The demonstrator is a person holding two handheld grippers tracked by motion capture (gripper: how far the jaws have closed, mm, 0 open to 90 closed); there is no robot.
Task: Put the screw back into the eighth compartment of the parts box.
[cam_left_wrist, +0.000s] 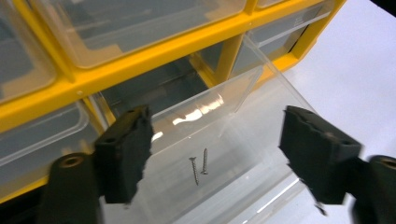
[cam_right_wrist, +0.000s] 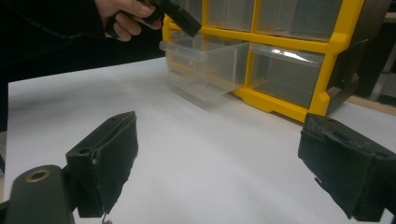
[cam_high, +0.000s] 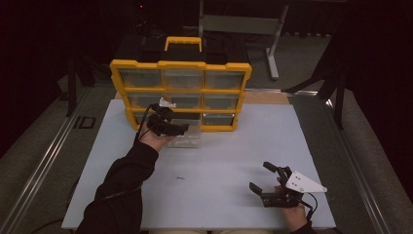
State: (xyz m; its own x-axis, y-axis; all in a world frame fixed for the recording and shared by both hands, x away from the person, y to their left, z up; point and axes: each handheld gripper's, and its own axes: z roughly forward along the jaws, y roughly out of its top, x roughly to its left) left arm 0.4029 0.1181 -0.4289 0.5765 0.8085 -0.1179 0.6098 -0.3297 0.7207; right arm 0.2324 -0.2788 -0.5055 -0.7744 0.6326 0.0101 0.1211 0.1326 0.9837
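Nearest us, at five o'clock on the table, our right gripper (cam_high: 267, 181) waits with jaws spread, empty. Our left gripper (cam_left_wrist: 215, 154), jaws parted, hangs over the pulled-out drawer (cam_left_wrist: 224, 140) at eleven o'clock, where two screws (cam_left_wrist: 198, 169) lie dropped inside.

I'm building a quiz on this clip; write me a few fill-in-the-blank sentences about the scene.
1. The pulled-out clear drawer holds ___ screws.
2. The frame of the organizer is ___.
3. The left gripper hovers over the drawer with its jaws ___.
4. The right gripper rests near the table edge, holding ___.

Missing words: two; yellow; open; nothing
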